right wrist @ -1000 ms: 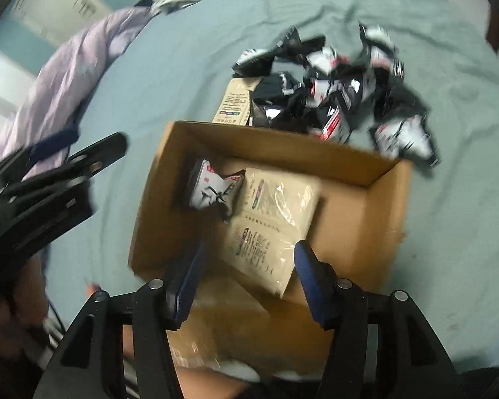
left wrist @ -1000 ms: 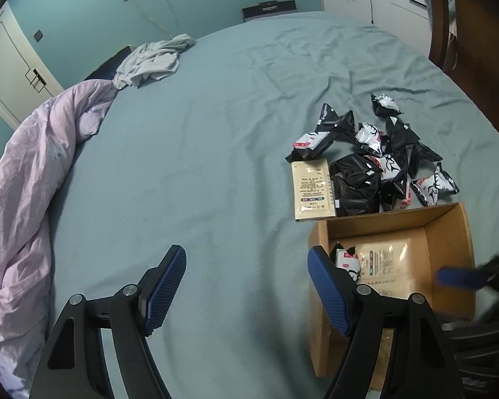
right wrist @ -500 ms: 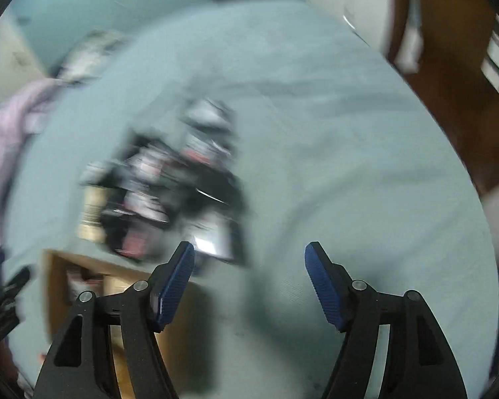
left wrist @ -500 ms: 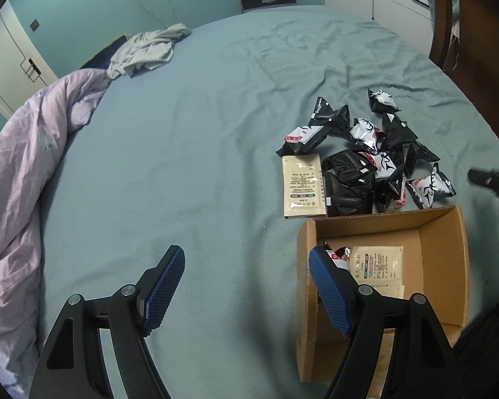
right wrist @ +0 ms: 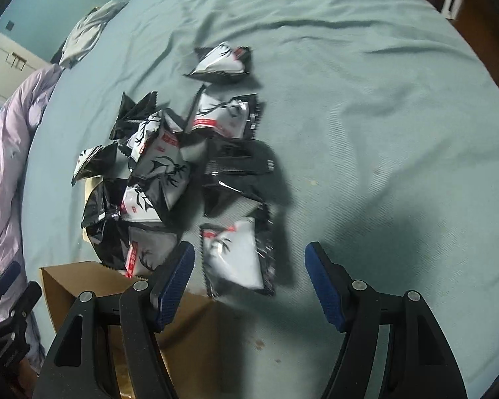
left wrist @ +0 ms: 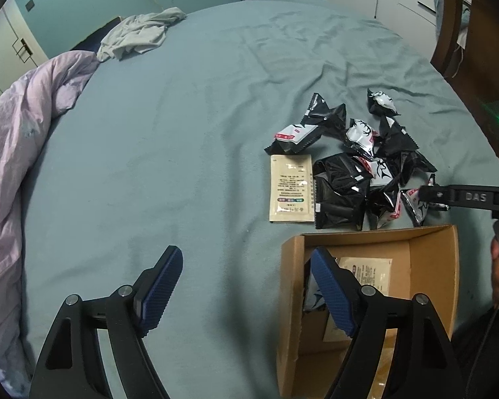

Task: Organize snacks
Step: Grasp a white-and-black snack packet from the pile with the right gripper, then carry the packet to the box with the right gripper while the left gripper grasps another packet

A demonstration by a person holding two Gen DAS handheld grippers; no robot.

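Nearest to me, my right claw (right wrist: 249, 276) hangs wide apart and empty over the bed (right wrist: 366, 106), and my left claw (left wrist: 246, 286) is just as wide and empty, its right finger (left wrist: 332, 296) overlapping the left wall of the cardboard box (left wrist: 432, 266). In that box I can see a beige sachet (left wrist: 372, 274) lying flat and a black-and-white packet (left wrist: 311, 297) mostly hidden behind the finger.

In the right wrist view, the closest snack packet (right wrist: 236, 256) lies flat at about 11 o'clock from the claw's gap, just beyond the box's far rim and nearer my left fingertip than the middle. I judge this to be the next pick. To do it well I would shift the claw toward 10 o'clock until the packet sits centred between the fingers, then come down steeply and pinch across its puffed middle, not its crimped edge, since the foil looks slick and the bedsheet will give under pressure.

Beyond it, the snack pile (right wrist: 156, 173) spreads toward 11 o'clock, packets overlapping, so I would keep clear of the neighbours. From the left wrist view a second beige sachet (left wrist: 291, 188) lies flat at the pile's left edge. Farther off, a lilac duvet (left wrist: 20, 153) lies bunched at 9 o'clock.
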